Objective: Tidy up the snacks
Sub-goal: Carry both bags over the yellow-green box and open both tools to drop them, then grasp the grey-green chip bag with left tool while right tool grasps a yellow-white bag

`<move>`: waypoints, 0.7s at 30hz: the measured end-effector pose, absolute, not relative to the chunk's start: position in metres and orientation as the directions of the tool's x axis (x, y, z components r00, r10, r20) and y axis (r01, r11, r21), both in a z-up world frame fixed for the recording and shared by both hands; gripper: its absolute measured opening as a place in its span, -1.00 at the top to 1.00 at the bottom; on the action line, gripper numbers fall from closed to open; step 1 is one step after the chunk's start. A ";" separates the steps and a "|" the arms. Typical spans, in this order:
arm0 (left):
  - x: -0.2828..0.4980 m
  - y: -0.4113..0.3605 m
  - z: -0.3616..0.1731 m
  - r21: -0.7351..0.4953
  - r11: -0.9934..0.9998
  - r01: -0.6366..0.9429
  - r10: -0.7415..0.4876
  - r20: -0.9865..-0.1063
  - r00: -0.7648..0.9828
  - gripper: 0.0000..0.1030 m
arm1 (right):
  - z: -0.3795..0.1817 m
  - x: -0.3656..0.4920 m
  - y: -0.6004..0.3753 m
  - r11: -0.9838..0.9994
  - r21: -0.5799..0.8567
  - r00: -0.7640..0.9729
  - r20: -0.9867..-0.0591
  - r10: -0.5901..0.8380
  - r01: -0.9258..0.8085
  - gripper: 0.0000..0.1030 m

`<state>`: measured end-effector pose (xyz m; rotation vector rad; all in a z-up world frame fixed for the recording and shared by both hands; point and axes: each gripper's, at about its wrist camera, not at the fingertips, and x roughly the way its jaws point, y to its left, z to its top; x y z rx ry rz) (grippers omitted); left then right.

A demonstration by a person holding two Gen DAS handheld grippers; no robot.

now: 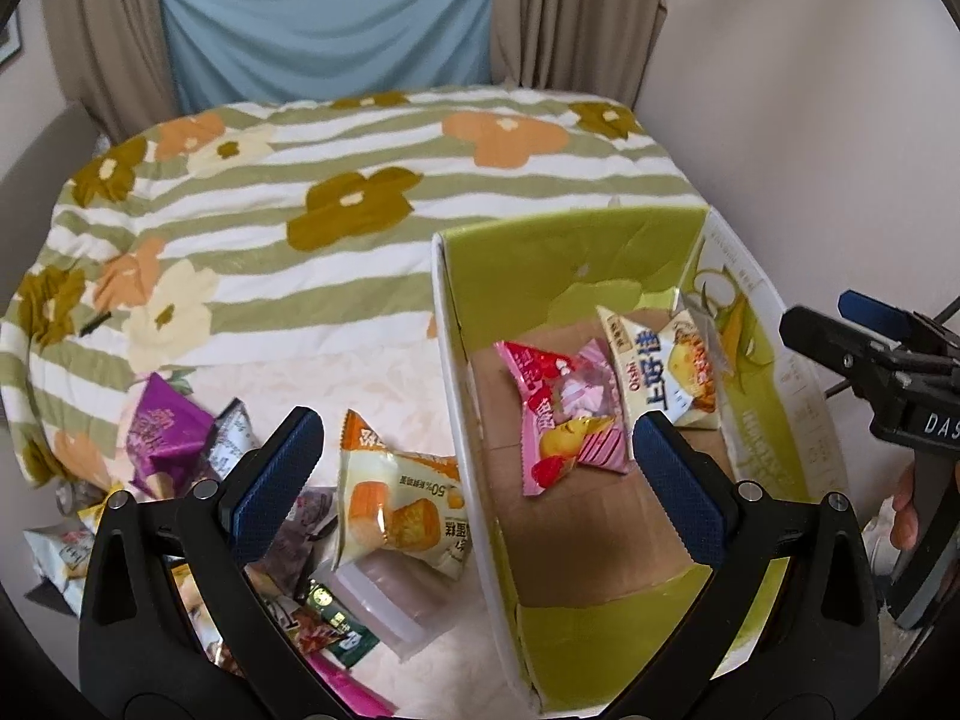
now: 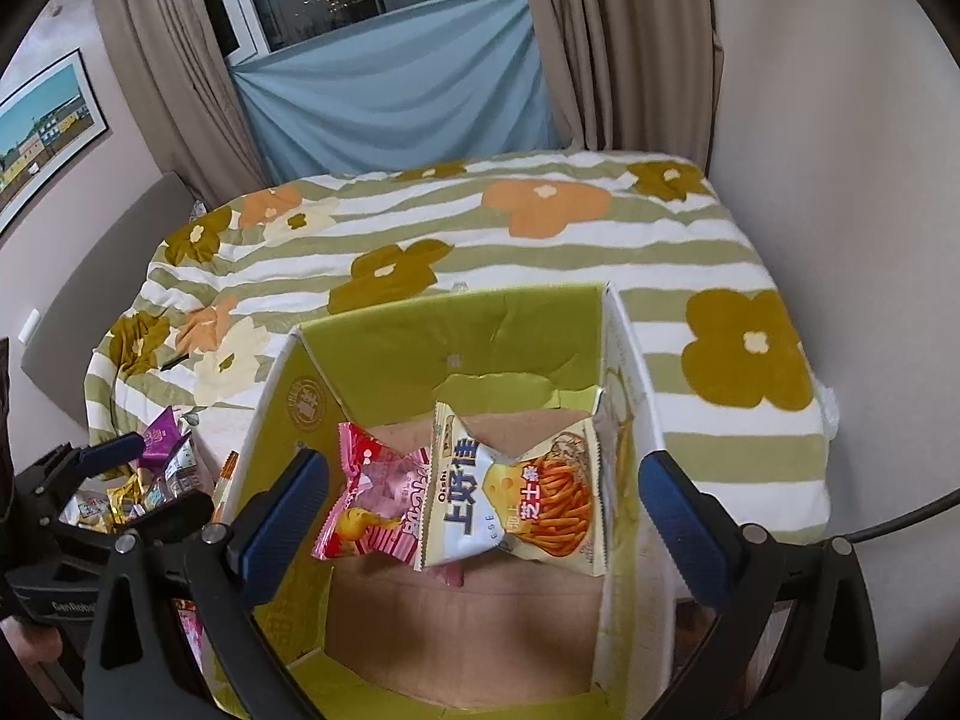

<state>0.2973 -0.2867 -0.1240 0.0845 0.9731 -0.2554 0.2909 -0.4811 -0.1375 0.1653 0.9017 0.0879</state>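
A green cardboard box (image 1: 558, 276) sits open on the bed, also in the right wrist view (image 2: 462, 324). In it lie a pink snack bag (image 1: 558, 414) (image 2: 378, 510) and a white-and-yellow Oishi chips bag (image 1: 666, 366) (image 2: 516, 492). An orange-and-white cake bag (image 1: 396, 504) lies just left of the box, beside a purple bag (image 1: 165, 426) and a pile of other snacks (image 1: 288, 546). My left gripper (image 1: 474, 474) is open and empty, straddling the box's left wall. My right gripper (image 2: 480, 510) is open and empty above the box; it shows at the right edge of the left wrist view (image 1: 840, 330).
A floral striped quilt (image 1: 336, 180) covers the bed behind the box. A wall (image 1: 810, 120) runs along the right side. Curtains and a blue cloth (image 1: 330, 24) hang at the back. A clear plastic container (image 1: 384, 600) lies under the cake bag.
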 end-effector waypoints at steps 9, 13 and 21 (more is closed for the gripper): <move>0.248 -0.258 -0.077 -0.015 0.978 0.209 -0.143 -0.773 0.618 -0.98 | -0.104 0.259 -0.464 0.985 0.148 0.652 -0.740 0.167 -0.084 -0.99; 0.223 -0.232 -0.066 -0.017 0.982 0.189 -0.137 -0.753 0.643 -0.98 | -0.092 0.238 -0.445 0.982 0.152 0.662 -0.725 0.190 -0.115 -0.99; 0.173 -0.141 -0.054 -0.026 0.990 0.138 -0.115 -0.717 0.687 -0.98 | -0.078 0.193 -0.379 0.969 0.190 0.680 -0.690 0.248 -0.161 -0.99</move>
